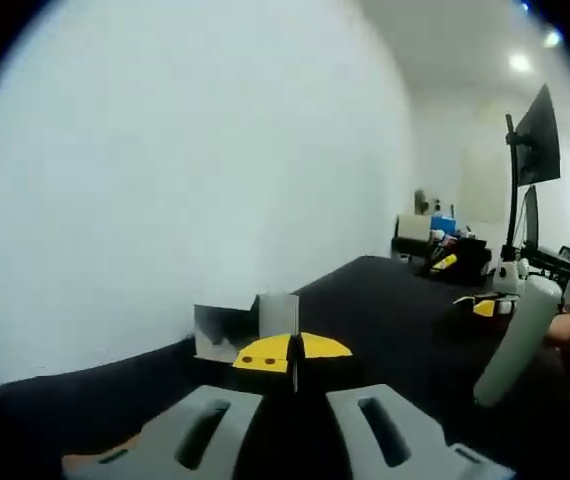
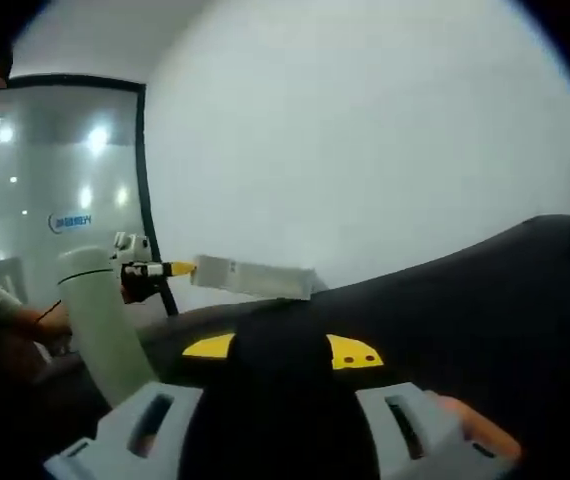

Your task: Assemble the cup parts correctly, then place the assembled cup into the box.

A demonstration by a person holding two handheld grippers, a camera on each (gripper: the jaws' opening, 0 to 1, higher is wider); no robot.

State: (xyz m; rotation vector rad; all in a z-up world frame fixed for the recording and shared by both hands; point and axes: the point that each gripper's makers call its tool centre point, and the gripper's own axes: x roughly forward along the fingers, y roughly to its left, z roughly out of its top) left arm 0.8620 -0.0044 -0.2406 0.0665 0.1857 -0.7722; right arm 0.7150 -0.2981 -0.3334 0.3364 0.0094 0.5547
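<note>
Your left gripper (image 1: 295, 420) grips a black-and-yellow part (image 1: 290, 352) between narrow jaws, box (image 1: 245, 325) just beyond on the dark table (image 1: 385, 310). Your right gripper (image 2: 280, 425) clamps the black cup (image 2: 275, 380); a pale green bottle (image 2: 100, 320) stands far left.

Left gripper view: one black table (image 1: 385, 300); one open grey cardboard box (image 1: 245, 325) on it; one pale green cylindrical cup body (image 1: 515, 340), tilted, at right; two dark monitors on stands (image 1: 537, 135); two ceiling lights (image 1: 520, 62); two grey gripper jaws at bottom.

Right gripper view: one pale green cylindrical cup body (image 2: 105, 325) at left; one flat grey box flap (image 2: 255, 277) past table edge; two yellow markings on black gripper part (image 2: 350, 352); two grey jaws at bottom; one frosted glass partition (image 2: 60, 190) with several light reflections, exact count unclear.
</note>
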